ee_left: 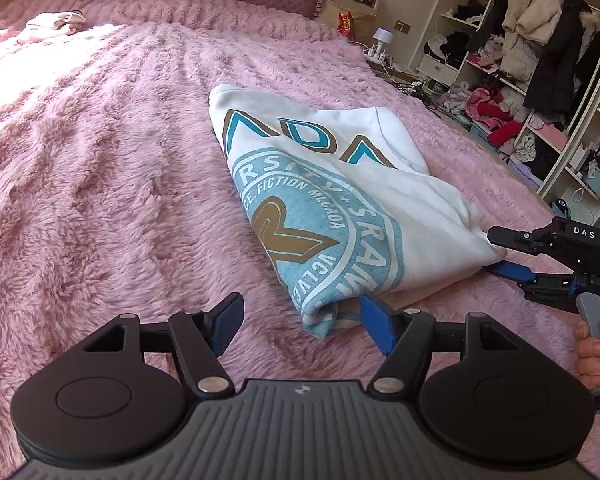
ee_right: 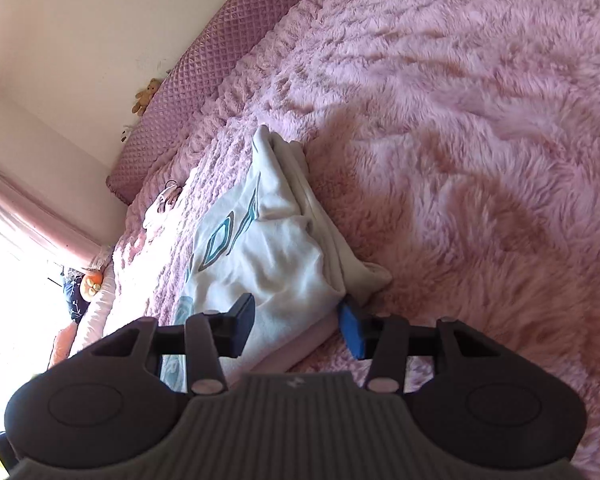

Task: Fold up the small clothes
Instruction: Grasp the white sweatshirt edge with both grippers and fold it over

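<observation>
Our left gripper [ee_left: 300, 322], fingers spread, sits at the shirt's [ee_left: 320, 184] near corner. Our right gripper [ee_right: 298, 326], also spread, straddles its side edge; the shirt runs lengthwise away from us on the bed [ee_left: 100, 160].

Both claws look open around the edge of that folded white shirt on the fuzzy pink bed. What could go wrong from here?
The right gripper straddles a thick corner of the shirt; closing may pinch only some layers, so the fold could fall apart when lifted. The left gripper has only one finger touching the hem, so it may close on nothing. Either could also snag the blanket.
</observation>
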`<state>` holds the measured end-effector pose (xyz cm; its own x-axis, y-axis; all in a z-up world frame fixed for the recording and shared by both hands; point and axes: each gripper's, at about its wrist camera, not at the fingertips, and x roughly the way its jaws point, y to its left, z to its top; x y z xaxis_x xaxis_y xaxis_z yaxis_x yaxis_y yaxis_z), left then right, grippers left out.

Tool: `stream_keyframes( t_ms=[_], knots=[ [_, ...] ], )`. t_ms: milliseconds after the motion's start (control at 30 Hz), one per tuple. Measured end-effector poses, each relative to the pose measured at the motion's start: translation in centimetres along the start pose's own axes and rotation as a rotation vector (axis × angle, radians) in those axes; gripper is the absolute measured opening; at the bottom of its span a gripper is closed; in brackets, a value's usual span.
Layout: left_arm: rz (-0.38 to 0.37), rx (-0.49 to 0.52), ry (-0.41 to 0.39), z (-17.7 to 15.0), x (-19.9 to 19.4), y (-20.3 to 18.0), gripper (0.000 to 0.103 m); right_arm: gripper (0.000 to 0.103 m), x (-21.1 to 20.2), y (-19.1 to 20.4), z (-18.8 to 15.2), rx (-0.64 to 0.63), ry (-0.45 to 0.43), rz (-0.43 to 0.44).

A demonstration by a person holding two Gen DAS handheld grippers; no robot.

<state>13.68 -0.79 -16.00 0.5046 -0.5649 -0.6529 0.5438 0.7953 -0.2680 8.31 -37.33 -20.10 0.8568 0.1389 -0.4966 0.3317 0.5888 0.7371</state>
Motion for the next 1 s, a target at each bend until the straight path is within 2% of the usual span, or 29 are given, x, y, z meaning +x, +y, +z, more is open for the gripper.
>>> stream_keyframes(
  t_ms=[33,67,100,167,233,300,333,433,600,667,800,867,1000],
  knots=[
    [0.005,0.027,0.019,0.0,0.3,-0.4,0.075,0.043,0.1,0.0,0.0,0.005,0.000,-0.005],
    [0.008,0.052,0.035,-0.1,0.7,-0.8,0.064,0.043,0.1,0.1,0.1,0.008,0.001,-0.009],
    [0.015,0.076,0.040,-0.3,0.9,-1.1,0.058,0.043,0.1,0.2,0.1,0.008,0.001,-0.010],
    [0.026,0.127,0.050,-0.5,1.3,-2.0,0.039,0.034,0.3,0.4,0.2,0.003,0.001,-0.025],
    [0.031,0.161,0.053,-0.7,1.4,-2.7,0.026,0.019,0.5,0.3,0.4,0.001,0.000,-0.038],
    [0.051,0.171,0.054,-0.8,1.5,-3.1,0.024,0.008,0.4,0.3,0.6,0.003,-0.006,-0.055],
    [0.052,0.156,0.052,-0.8,1.4,-3.1,0.023,0.006,0.3,0.2,0.7,0.003,-0.010,-0.059],
    [0.059,0.118,0.051,-0.5,1.2,-3.0,0.021,0.004,-0.4,0.9,1.2,-0.010,-0.031,-0.051],
    [0.086,0.122,0.042,-0.3,1.1,-3.8,0.020,0.004,-2.2,4.4,2.9,-0.121,-0.100,-0.034],
    [0.102,0.130,0.041,-0.5,1.2,-4.1,0.019,0.003,-1.8,4.6,3.7,-0.135,-0.094,-0.053],
    [0.157,0.166,0.052,-0.9,1.8,-4.8,0.019,0.003,0.8,1.2,3.3,-0.128,-0.041,-0.133],
    [0.184,0.168,0.062,-1.4,2.0,-4.7,0.020,0.002,1.5,-0.7,2.5,-0.094,-0.012,-0.143],
    [0.209,0.117,0.073,-1.9,1.8,-4.1,0.023,0.001,1.2,-1.8,0.9,-0.091,-0.030,-0.148]
  ],
)
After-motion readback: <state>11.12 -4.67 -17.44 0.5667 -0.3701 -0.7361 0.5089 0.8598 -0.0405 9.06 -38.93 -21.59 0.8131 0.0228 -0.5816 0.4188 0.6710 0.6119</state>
